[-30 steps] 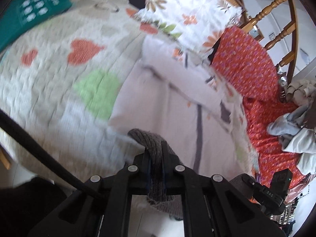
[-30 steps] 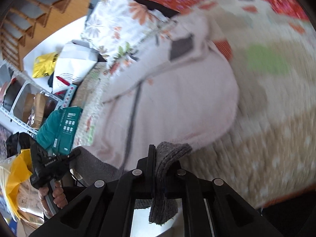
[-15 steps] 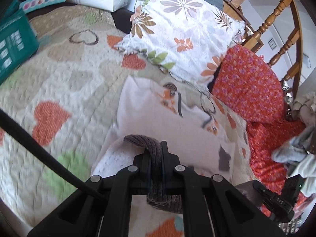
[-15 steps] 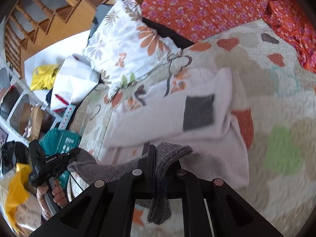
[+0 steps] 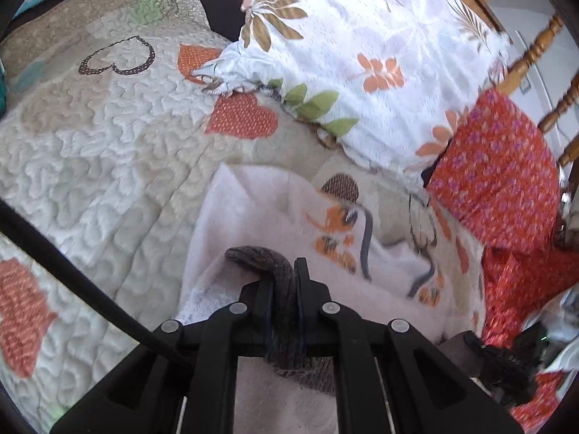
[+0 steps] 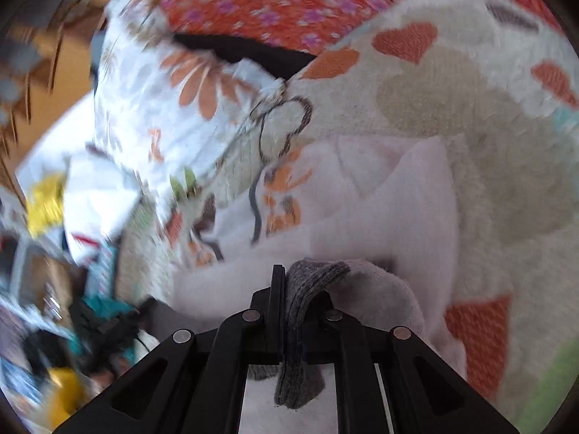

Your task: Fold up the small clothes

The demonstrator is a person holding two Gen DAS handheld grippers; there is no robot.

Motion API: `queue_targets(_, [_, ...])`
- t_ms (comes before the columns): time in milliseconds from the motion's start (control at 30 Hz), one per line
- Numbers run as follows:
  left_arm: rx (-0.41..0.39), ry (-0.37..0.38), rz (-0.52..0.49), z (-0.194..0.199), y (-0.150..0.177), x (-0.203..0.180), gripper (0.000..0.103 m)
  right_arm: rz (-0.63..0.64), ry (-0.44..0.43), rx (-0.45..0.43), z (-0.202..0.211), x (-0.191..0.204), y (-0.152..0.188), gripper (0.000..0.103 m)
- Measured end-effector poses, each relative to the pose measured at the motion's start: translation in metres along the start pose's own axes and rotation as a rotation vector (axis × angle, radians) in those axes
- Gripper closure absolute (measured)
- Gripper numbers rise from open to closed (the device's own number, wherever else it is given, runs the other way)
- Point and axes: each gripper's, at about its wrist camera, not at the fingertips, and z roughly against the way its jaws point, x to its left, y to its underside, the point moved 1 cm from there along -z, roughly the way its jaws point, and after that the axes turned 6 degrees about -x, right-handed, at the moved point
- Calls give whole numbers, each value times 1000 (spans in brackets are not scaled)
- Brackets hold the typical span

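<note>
A small pale pink garment [image 5: 267,217] with a grey ribbed hem and an orange-and-grey print lies on the heart-patterned quilt [image 5: 108,137]. My left gripper [image 5: 284,282] is shut on the grey hem [image 5: 260,255] and holds it over the garment's upper part. My right gripper [image 6: 289,282] is shut on the other end of the grey hem [image 6: 315,275], also over the garment [image 6: 398,195]. The lower half is doubled over the upper half. The right wrist view is blurred by motion.
A white floral pillow [image 5: 380,54] and a red floral cushion [image 5: 499,173] lie just beyond the garment. A wooden chair back [image 5: 535,50] stands behind them. Bags and clutter [image 6: 54,217] sit at the far left in the right wrist view.
Both grippers have carried the grey hem forward over the garment toward the pillows, folding the lower half onto the upper half. The pillows now look much nearer.
</note>
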Motion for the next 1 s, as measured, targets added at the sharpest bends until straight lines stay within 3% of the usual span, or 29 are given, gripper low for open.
queue_targets(33, [-13, 11, 16, 1, -4, 0, 84, -15, -1, -10, -2, -3, -5, 92])
queue_targets(67, [-38, 16, 25, 4, -9, -2, 67, -9, 11, -33, -4, -5, -12, 87])
queue_targets(133, [-97, -8, 24, 12, -17, -4, 43, 47, 59, -95, 0, 0, -21, 48])
queue_targets(200, [-152, -47, 25, 22, -24, -3, 39, 150, 134, -171, 8, 13, -26, 34])
queue_targets(567, [-40, -127, -32, 26, 0, 13, 38, 253, 221, -120, 9, 28, -6, 34])
queue_targets(833, [-34, -192, -58, 55, 25, 34, 37, 248, 226, -74, 22, 24, 22, 34])
queue_targets(1000, [-72, -218, -101, 77, 45, 29, 37, 296, 258, -67, 40, 26, 44, 34])
